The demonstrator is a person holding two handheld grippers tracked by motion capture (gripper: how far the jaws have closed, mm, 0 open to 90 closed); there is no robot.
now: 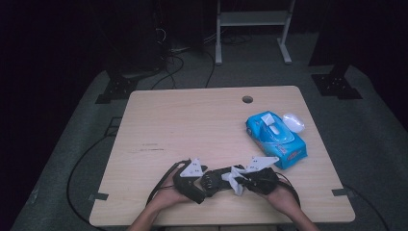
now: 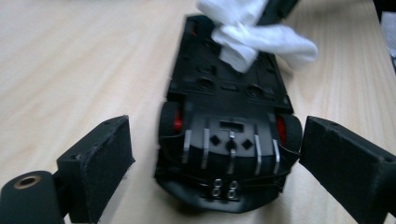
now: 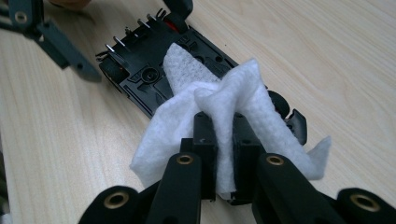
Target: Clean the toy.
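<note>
Dim around the pale wooden table point(image 1: 192, 125), lit from above. Soft, blurry close-ups: crumpled white wipe point(image 2: 254, 35) overexposed, upturned black toy car point(image 2: 229, 140) casting faint shadow.

Near the right edge of my tabletop point(image 1: 192, 125) I see a blue pack of wet wipes point(image 1: 276, 138), with its white lid point(image 1: 293, 122) open toward the far side. A round hole point(image 1: 247, 99) is near the far edge.
</note>
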